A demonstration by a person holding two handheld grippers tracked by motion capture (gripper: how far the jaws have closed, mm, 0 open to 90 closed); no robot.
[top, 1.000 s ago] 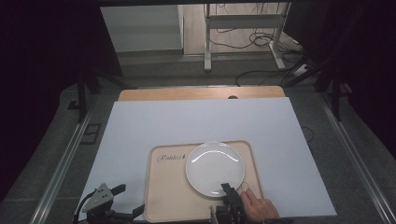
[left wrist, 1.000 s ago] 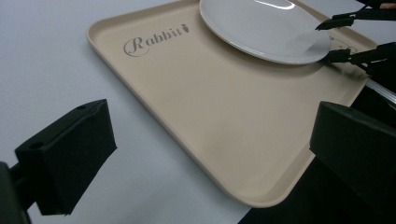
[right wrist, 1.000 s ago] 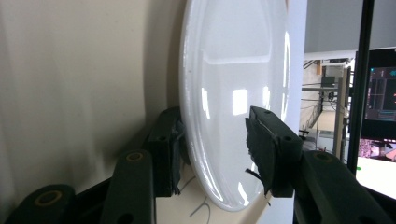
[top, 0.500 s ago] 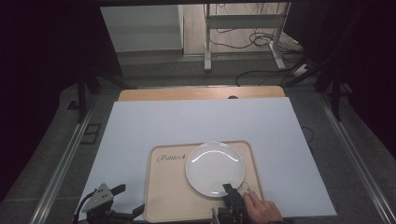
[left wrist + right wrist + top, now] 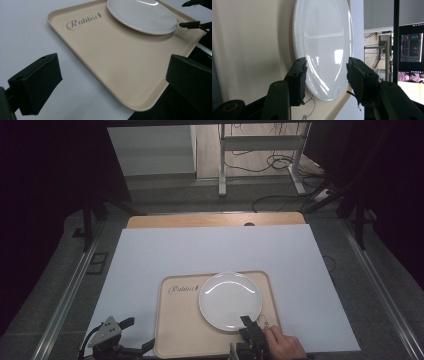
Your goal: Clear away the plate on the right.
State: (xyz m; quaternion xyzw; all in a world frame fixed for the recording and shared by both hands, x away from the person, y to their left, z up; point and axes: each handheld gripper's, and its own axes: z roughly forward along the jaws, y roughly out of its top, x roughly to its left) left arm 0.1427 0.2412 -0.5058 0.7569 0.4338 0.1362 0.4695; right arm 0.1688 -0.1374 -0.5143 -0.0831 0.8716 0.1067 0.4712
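Little has moved since the earlier frames: the right gripper (image 5: 248, 326) has drawn back a touch toward the near edge of the tray (image 5: 180, 330), its tips staying at the near rim of the white plate (image 5: 230, 300), while the left gripper (image 5: 131, 336) holds the same place off the tray's near left corner

Nearest in the right gripper view, the two black jaws stand apart with a moderate gap, and the plate's near rim (image 5: 324, 70) lies in that gap without either pad pressing on it; nothing is held. Whether the pads touch the rim cannot be told. Beyond the jaws the plate stretches away over the beige tray (image 5: 249, 50), and past its far edge show the pale table sheet and a dark screen (image 5: 410, 47)

In the left gripper view the jaws are spread wide, one block at each lower side, with nothing between them but the near corner of the tray (image 5: 120, 75) and the white sheet (image 5: 22, 32) beside it. Farther along lies the script word "Rabbit" (image 5: 83, 21) printed on the tray, then the plate (image 5: 142, 15) resting flat on the tray's far part, and at its edge the tips of the right gripper (image 5: 191, 24)

From the high view, a hand (image 5: 282, 345) grips the right gripper at the bottom edge
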